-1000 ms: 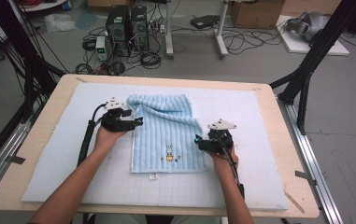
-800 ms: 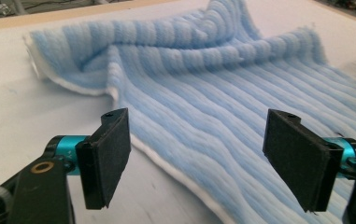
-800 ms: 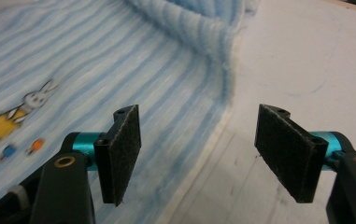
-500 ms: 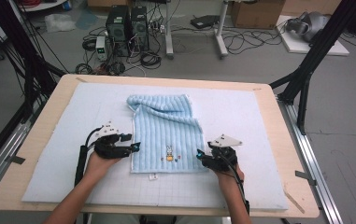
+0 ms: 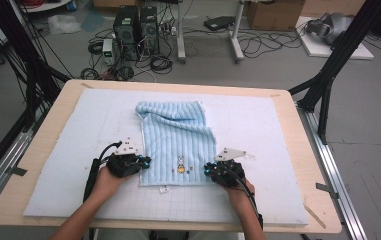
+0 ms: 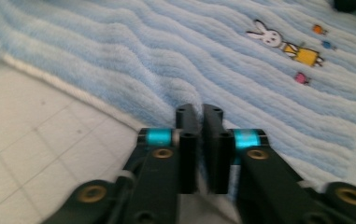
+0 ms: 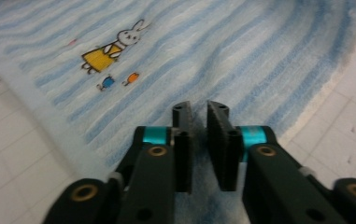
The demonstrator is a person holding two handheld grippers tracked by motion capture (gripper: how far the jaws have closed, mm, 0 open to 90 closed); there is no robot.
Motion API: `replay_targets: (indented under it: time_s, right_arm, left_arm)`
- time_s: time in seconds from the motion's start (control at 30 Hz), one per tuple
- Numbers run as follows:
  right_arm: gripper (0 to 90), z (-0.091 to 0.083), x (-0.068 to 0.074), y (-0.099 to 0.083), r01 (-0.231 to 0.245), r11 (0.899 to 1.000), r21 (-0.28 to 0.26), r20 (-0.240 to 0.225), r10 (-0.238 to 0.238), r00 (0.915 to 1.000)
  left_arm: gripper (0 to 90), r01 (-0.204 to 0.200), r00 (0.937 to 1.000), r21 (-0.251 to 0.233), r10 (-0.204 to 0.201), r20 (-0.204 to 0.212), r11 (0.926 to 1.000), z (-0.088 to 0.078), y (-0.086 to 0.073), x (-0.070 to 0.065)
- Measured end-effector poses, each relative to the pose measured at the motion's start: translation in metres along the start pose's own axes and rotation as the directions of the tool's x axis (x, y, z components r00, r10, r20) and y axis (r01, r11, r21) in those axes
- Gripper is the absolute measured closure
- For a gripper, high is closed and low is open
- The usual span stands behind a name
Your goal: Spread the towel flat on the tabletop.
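The left gripper (image 5: 139, 163) has just closed its black jaws on the near left edge of the light blue striped terry towel (image 5: 178, 142), pinching the pile. The right gripper (image 5: 209, 170) has just closed the same way on the near right edge. The towel lies flat on the pale gridded mat (image 5: 258, 130) over the wooden table (image 5: 53, 110), its far end folded over, a small embroidered rabbit (image 5: 180, 163) between the two grippers.

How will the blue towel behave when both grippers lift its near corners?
The towel probably sags: it already lies rumpled at its far end. It looks light, thin terry. The left gripper and right gripper pinch cloth, and ribbed pile likely resists slipping.
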State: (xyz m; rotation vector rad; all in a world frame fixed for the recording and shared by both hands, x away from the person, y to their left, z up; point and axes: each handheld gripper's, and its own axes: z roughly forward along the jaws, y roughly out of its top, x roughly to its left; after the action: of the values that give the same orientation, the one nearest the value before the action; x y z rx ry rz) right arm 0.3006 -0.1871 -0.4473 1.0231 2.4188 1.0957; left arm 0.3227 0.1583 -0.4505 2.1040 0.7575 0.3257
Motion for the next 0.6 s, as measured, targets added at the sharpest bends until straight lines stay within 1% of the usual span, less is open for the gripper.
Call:
replay_targets:
  time_s: [0.03,0.13,0.17,0.2,0.23,0.33,0.43,0.53,0.6]
  right_arm:
    - [85.3,-0.001,0.001,0.000,0.002,1.000,0.007,-0.012,-0.002,0.9999]
    - [85.6,-0.005,0.003,-0.002,0.018,1.000,0.018,-0.054,-0.017,0.9984]
    - [85.6,-0.007,0.004,-0.003,0.018,1.000,0.021,-0.072,-0.016,0.9973]
    - [85.6,-0.008,0.005,-0.004,0.024,0.999,0.023,-0.081,-0.022,0.9965]
    - [85.6,-0.010,0.008,-0.005,0.028,0.999,0.030,-0.099,-0.025,0.9948]
    - [85.3,-0.014,0.016,-0.008,0.054,0.998,0.038,-0.131,-0.049,0.9902]
    - [85.2,-0.019,0.026,-0.011,0.091,0.995,0.049,-0.168,-0.082,0.9824]
    - [85.2,-0.023,0.035,-0.013,0.115,0.992,0.055,-0.204,-0.101,0.9736]
    - [85.2,-0.026,0.041,-0.014,0.128,0.990,0.058,-0.239,-0.110,0.9647]
  left_arm:
    - [86.7,0.012,0.9998,-0.002,-0.012,0.013,0.9999,-0.001,-0.001,-0.001]
    - [86.8,0.017,0.9990,-0.003,-0.017,0.041,0.9999,-0.010,-0.007,-0.004]
    - [86.8,0.016,0.9989,-0.004,-0.016,0.044,0.9999,-0.012,-0.009,-0.005]
    - [86.8,0.020,0.9983,-0.007,-0.020,0.056,0.9998,-0.016,-0.012,-0.006]
    - [86.8,0.022,0.9979,-0.007,-0.021,0.062,0.9997,-0.018,-0.014,-0.006]
    - [86.7,0.029,0.9963,-0.013,-0.028,0.082,0.9995,-0.029,-0.020,-0.007]
    - [86.7,0.030,0.9942,-0.010,-0.028,0.104,0.9995,-0.039,-0.024,-0.008]
    - [86.7,0.033,0.9916,-0.006,-0.032,0.125,0.9994,-0.047,-0.030,-0.011]
    - [86.7,0.033,0.9894,0.000,-0.032,0.142,0.9995,-0.052,-0.034,-0.014]
